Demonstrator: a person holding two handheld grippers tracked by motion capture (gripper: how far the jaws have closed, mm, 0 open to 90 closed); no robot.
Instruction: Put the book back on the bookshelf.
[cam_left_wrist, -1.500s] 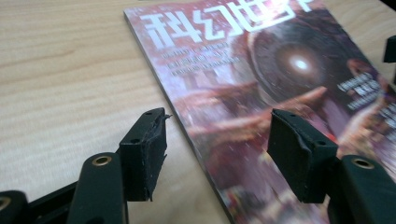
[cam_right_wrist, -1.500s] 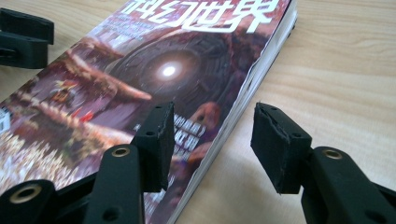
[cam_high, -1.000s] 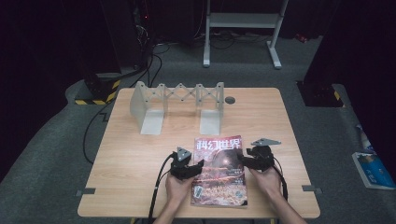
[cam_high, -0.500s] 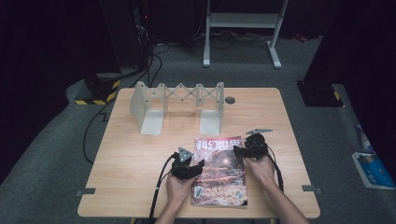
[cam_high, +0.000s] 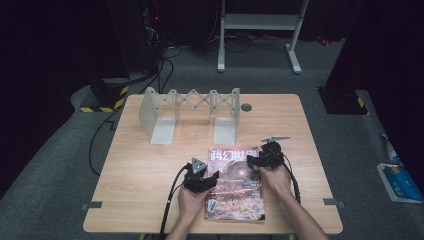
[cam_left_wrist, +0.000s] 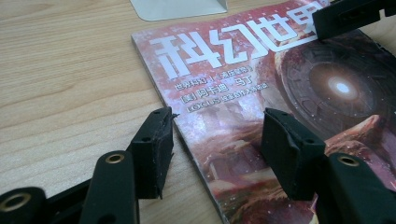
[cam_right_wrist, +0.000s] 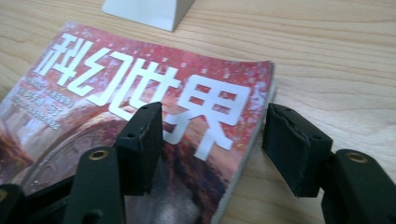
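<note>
A magazine (cam_high: 234, 200) with a red cover and white characters lies flat near the table's front edge. My left gripper (cam_high: 202, 181) is low at its left edge. In the left gripper view that gripper (cam_left_wrist: 217, 140) straddles the magazine (cam_left_wrist: 261, 93) edge, one jaw over wood and one over the cover; the jaws have just been closing, pads clear of the paper. My right gripper (cam_high: 260, 160) is at the top right corner. In the right gripper view it (cam_right_wrist: 215, 140) straddles the magazine (cam_right_wrist: 140, 88) right edge; its jaws have just been opening and stand wide.
A white folding rack (cam_high: 192, 112) stands at the back of the wooden table (cam_high: 140, 170), its foot close behind the magazine. A dark round grommet (cam_high: 245, 107) sits to the rack's right. On the floor are cables, a white frame (cam_high: 260, 22) and a blue item (cam_high: 400, 182).
My right gripper has moved left from beside the magazine to its top right corner, and its jaws have spread. The left gripper has stayed at the left edge.
</note>
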